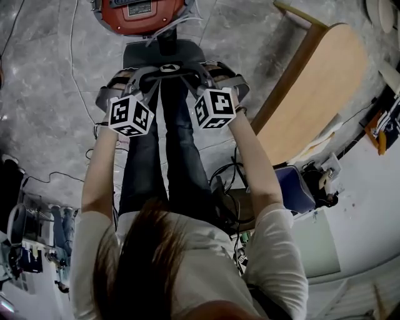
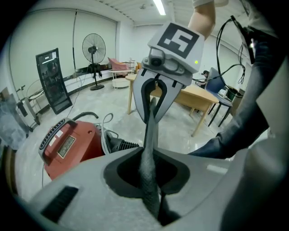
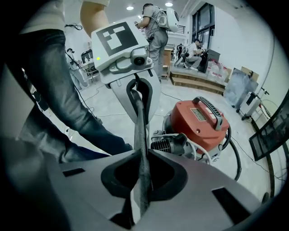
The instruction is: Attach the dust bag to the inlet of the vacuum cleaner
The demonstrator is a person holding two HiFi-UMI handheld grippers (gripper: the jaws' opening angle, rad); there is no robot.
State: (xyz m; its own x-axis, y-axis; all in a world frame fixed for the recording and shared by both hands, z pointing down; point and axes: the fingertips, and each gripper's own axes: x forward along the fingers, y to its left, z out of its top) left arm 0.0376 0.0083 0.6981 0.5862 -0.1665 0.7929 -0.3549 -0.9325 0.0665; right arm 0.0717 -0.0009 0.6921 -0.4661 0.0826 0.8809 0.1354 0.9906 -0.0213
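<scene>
The dust bag (image 1: 145,55) is dark grey cloth, and I hold it low in front of my legs, stretched between both grippers. My left gripper (image 1: 139,80) is shut on one edge of the bag (image 2: 149,149), which runs as a taut strip up to the other gripper. My right gripper (image 1: 201,76) is shut on the opposite edge (image 3: 141,149). The red vacuum cleaner (image 1: 142,14) stands on the floor just beyond the bag; its grey front end (image 3: 174,143) with cable faces me. The inlet itself I cannot make out.
A wooden table (image 1: 312,94) stands to the right, with a blue chair (image 1: 294,187) beside it. Cables (image 1: 50,178) lie on the floor on the left. A black hose (image 3: 235,158) curls round the vacuum. A standing fan (image 2: 93,47) and people (image 3: 156,22) are further off.
</scene>
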